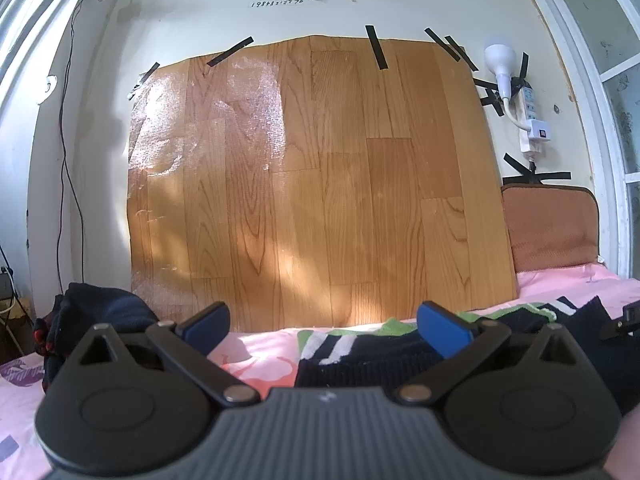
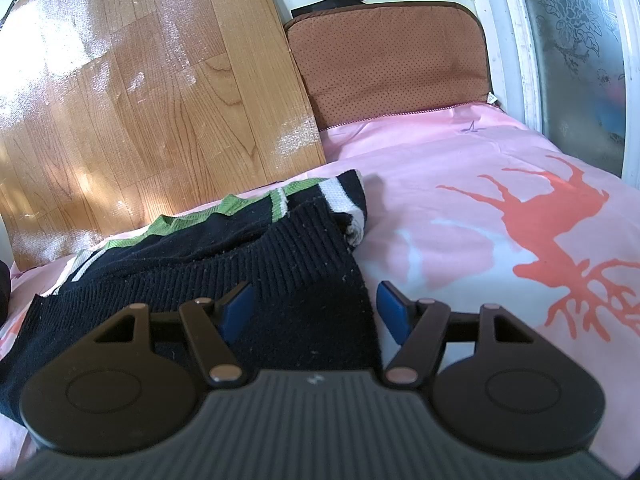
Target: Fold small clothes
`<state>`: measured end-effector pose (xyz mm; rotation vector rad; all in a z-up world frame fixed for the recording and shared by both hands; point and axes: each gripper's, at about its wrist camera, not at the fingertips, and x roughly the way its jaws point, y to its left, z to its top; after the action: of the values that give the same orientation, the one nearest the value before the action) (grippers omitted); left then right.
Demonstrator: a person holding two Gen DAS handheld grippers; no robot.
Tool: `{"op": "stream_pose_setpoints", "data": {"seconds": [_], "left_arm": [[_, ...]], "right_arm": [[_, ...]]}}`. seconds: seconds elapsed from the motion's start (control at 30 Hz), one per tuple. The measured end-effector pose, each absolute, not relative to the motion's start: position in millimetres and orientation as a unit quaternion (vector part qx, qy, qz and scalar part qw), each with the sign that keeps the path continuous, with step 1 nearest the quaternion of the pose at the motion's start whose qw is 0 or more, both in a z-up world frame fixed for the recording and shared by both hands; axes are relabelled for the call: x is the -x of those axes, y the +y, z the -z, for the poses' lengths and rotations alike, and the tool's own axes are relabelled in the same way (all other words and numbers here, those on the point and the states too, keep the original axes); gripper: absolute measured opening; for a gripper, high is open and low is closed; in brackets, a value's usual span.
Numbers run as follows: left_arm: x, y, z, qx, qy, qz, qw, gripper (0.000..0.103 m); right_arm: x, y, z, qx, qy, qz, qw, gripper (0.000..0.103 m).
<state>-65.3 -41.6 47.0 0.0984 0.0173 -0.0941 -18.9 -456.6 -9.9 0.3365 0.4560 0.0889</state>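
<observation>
A black knit sweater (image 2: 224,256) with green and white stripes lies crumpled on the pink bedsheet (image 2: 460,184). Its ribbed hem points toward me. My right gripper (image 2: 316,310) hovers open over the sweater's near right edge. The dark fabric lies below and between the blue pads (image 2: 394,312), which do not press on it. In the left wrist view the same sweater (image 1: 372,356) lies just ahead. My left gripper (image 1: 324,328) stands open at its left end, with the right pad above the black knit and the left pad above bare sheet.
A wood-pattern board (image 1: 312,176) leans on the wall behind the bed. A brown cushion (image 2: 388,64) stands at the head, beside a window frame (image 2: 516,40). A dark pile of clothes (image 1: 96,312) sits at the left. The sheet right of the sweater carries a red deer print (image 2: 560,232).
</observation>
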Motion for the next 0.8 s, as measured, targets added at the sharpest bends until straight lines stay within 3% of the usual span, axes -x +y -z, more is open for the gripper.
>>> {"op": "stream_pose_setpoints", "data": {"seconds": [0.8], "left_arm": [[64.8, -40.5, -46.4, -0.049, 0.011, 0.051, 0.997, 0.103]], "right_arm": [[19.4, -456.7, 9.1, -0.166, 0.225, -0.044, 0.959, 0.07]]}}
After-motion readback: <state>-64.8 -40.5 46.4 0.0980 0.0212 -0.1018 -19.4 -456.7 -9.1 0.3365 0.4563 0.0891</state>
